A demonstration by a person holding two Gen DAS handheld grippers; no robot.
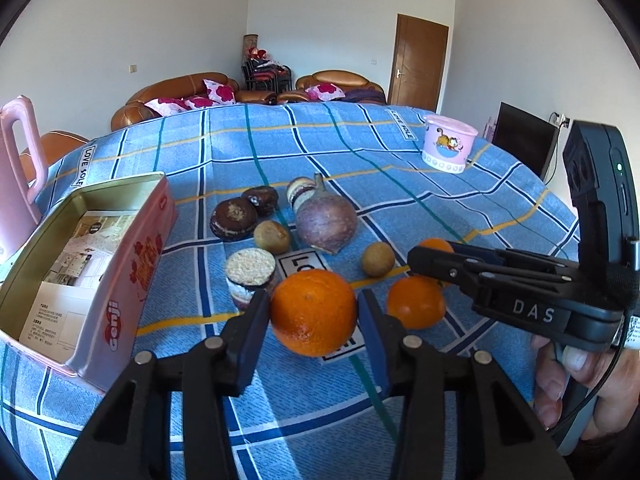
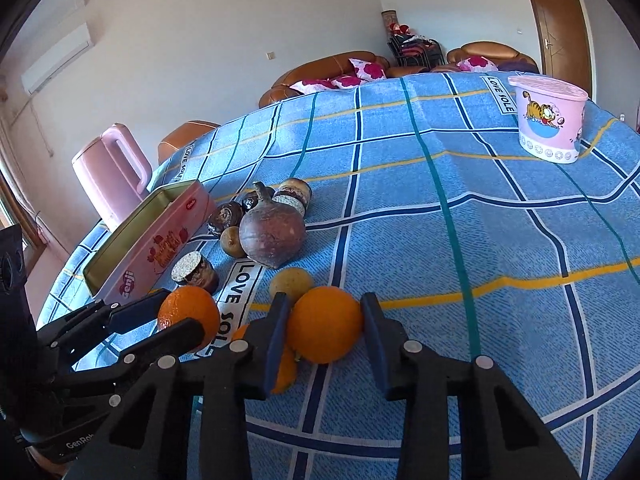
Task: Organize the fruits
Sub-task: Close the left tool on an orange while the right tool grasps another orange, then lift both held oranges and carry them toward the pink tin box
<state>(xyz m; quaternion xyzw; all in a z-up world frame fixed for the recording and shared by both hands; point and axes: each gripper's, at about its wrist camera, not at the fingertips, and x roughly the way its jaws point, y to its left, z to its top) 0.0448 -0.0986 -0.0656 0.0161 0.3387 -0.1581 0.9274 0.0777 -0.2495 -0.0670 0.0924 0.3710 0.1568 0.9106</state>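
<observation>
My left gripper (image 1: pixel 314 312) is shut on a large orange (image 1: pixel 313 312), just above the blue checked cloth; it also shows in the right wrist view (image 2: pixel 188 316). My right gripper (image 2: pixel 325 324) is shut on a second orange (image 2: pixel 325 323), seen far right in the left wrist view (image 1: pixel 435 246). A third orange (image 1: pixel 416 302) lies between them on the cloth. Two brown kiwis (image 1: pixel 272 237) (image 1: pixel 378 259) and a purple round fruit with a stem (image 1: pixel 326 220) lie behind.
An open pink tin (image 1: pixel 120 264) with paper inside stands at the left. Several round cakes (image 1: pixel 234 219) sit beside the fruit. A pink lidded tub (image 1: pixel 448 142) stands far right, a pink jug (image 1: pixel 20 160) far left.
</observation>
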